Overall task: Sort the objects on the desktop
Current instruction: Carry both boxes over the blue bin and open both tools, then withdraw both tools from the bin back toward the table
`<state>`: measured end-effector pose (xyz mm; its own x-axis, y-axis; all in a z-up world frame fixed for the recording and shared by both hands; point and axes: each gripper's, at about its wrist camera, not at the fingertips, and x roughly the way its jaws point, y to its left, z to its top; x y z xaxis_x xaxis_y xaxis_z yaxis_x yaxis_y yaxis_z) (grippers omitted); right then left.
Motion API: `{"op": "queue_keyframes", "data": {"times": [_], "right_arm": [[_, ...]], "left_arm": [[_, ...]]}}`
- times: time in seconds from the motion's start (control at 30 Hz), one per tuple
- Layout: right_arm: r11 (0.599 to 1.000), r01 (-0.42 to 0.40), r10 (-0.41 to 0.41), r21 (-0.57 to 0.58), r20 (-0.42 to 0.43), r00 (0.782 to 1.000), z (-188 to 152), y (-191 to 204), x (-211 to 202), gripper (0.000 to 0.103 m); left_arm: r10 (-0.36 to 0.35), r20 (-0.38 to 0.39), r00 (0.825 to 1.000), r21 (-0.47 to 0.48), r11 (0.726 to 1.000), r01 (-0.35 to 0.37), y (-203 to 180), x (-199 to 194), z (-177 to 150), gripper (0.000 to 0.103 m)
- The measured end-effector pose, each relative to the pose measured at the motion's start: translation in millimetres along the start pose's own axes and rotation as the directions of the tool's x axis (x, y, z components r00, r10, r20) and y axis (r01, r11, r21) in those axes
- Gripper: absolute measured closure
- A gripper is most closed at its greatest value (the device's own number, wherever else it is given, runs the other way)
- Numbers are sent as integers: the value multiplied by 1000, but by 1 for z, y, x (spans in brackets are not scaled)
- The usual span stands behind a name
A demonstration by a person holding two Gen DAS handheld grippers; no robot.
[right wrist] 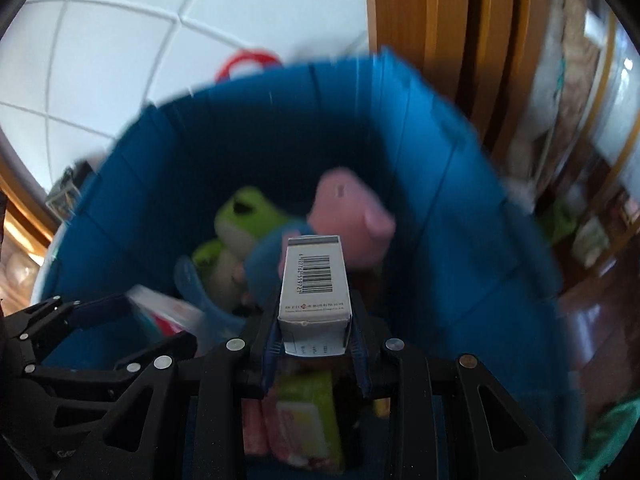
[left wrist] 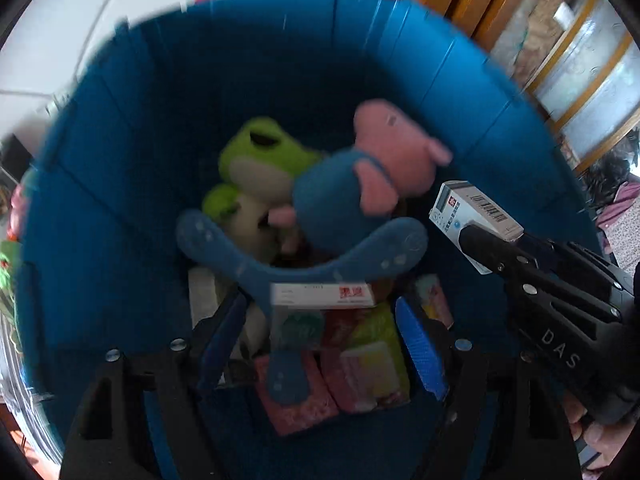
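Note:
A blue bin (left wrist: 120, 160) (right wrist: 460, 220) holds a green frog plush (left wrist: 260, 160) (right wrist: 244, 216), a pink and blue pig plush (left wrist: 360, 176) (right wrist: 352, 208), a blue Y-shaped toy (left wrist: 280, 272) and several snack packets (left wrist: 368, 360). My left gripper (left wrist: 320, 344) hangs open over the bin, and a white box with red print (left wrist: 324, 295) is blurred between its fingers, untouched by them. My right gripper (right wrist: 316, 344) is shut on a white box with a barcode (right wrist: 314, 284) (left wrist: 474, 212) above the bin's right side.
A white tiled floor (right wrist: 120, 40) lies behind the bin, with a red loop (right wrist: 248, 60) at its far rim. A wooden cabinet (right wrist: 440, 20) stands at the right. Part of the left gripper (right wrist: 60, 320) shows in the right wrist view.

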<state>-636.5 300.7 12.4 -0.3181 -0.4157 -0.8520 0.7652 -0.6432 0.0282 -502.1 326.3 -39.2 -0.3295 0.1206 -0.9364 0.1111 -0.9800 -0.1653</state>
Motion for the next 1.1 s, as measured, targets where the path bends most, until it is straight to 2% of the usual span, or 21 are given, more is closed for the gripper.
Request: {"op": "queue_keyframes", "data": {"times": [0.07,0.13,0.2,0.3,0.47,0.57,0.67,0.8,0.87,0.93,1.03,1.1], "right_arm": [[1000,-10,12,16,-117,993,-3,-8,28,73],[997,-43,54,62,-184,981,-7,-14,46,73],[999,-2,10,35,-228,974,-10,-14,59,73],[999,-18,32,48,-299,954,-17,-14,75,73],[1000,0,3,8,-321,947,-19,-8,84,72],[1000,17,-20,-14,-318,948,-18,-4,84,69],[999,27,-35,-30,-308,951,-16,-1,81,54],[998,31,-42,-47,-268,962,-13,0,61,53],[997,30,-44,-65,-237,970,-10,1,48,50],[995,52,-67,-84,-185,981,-8,4,29,23],[988,84,-94,-127,-72,993,-11,9,-10,17],[987,75,-78,-145,-15,997,-17,11,-34,14]], "left_arm": [[26,-83,996,-20,999,-27,1,22,-3,27],[45,-110,993,-13,999,-47,4,33,-5,27],[79,-96,992,2,997,-79,2,34,-6,27],[74,-75,994,-1,997,-74,2,30,-5,27],[93,-69,993,-14,996,-94,7,30,2,27],[100,-61,993,-18,995,-101,7,28,4,27],[106,-54,993,-20,994,-107,8,28,6,27],[116,-21,993,-13,993,-116,6,23,7,27],[129,15,992,-3,992,-129,3,16,7,27],[137,59,989,-2,991,-137,1,7,5,27],[157,147,977,-6,987,-158,-2,-14,3,27],[147,230,962,-2,989,-150,-6,-38,-5,27]]}}
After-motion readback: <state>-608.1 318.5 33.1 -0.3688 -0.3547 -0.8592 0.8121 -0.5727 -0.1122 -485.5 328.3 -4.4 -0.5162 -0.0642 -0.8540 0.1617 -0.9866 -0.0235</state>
